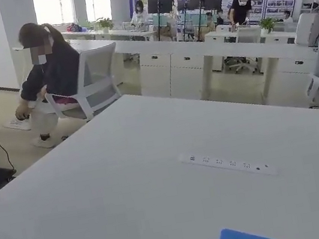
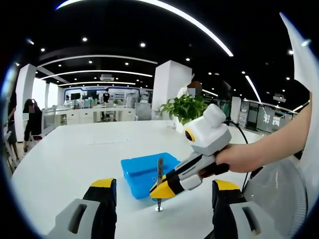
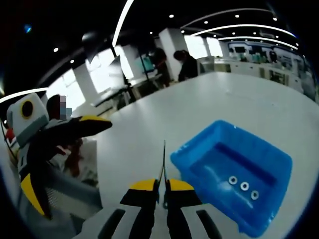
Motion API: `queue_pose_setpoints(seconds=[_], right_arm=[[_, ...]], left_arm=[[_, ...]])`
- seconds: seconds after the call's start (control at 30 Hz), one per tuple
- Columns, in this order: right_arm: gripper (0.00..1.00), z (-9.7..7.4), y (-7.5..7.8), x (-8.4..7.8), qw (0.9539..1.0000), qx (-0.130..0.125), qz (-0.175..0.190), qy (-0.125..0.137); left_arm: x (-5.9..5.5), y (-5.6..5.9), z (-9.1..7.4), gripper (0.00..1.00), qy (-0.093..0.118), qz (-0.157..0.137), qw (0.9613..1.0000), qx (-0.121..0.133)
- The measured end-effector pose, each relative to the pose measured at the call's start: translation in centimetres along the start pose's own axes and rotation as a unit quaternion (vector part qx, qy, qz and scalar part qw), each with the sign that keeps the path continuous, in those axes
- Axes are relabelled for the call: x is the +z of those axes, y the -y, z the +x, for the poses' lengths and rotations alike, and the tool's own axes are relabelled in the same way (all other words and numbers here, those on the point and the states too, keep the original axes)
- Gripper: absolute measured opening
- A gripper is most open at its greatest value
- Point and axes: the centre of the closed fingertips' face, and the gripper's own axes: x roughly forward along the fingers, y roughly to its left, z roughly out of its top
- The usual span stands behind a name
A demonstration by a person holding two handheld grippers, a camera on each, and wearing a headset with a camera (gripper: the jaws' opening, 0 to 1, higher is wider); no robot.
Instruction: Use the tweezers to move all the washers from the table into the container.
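Right gripper (image 3: 162, 185): we see its fingers clenched on tweezers (image 3: 163, 154).
Left gripper (image 2: 164, 185): fingers released, wide apart.
Container (image 3: 271, 199): blue, on tabletop (image 3: 214, 99), three washers (image 3: 244, 185) inside.

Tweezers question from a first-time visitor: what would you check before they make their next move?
1. Right gripper clamped on the tweezers: ok.
2. Tweezers tip pointing down at the table, just beside the blue container: ok.
3. Anything caught at the tip: cannot tell, too small.
4. Container open on top, three washers lying inside: ok.
5. Left gripper open, holding nothing, off to the side of the container: ok.
6. Washers left on the table: cannot tell.
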Motion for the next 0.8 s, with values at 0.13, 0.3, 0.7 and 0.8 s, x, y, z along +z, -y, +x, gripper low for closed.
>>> queue_pose_setpoints(seconds=[0.13, 0.3, 0.7, 0.8], right_arm=[[0.05, 0.2, 0.1, -0.1, 0.9999, -0.002, -0.009, -0.005], [0.05, 0.4, 0.0, -0.3, 0.9998, -0.002, -0.018, -0.01], [0.04, 0.7, -1.3, -0.6, 0.9932, 0.005, -0.114, -0.025], [0.04, 0.8, -1.6, -0.7, 0.988, 0.004, -0.151, -0.031]], left_arm=[[0.0, 0.0, 0.0, 0.8, -0.001, 0.001, 1.0, 0.0], [0.0, 0.0, 0.0, 0.79, -0.001, 0.001, 1.0, 0.0], [-0.1, 0.0, 0.1, 0.79, -0.003, 0.004, 1.0, -0.001], [-0.2, 0.0, 0.1, 0.79, -0.005, 0.006, 1.0, -0.003]])
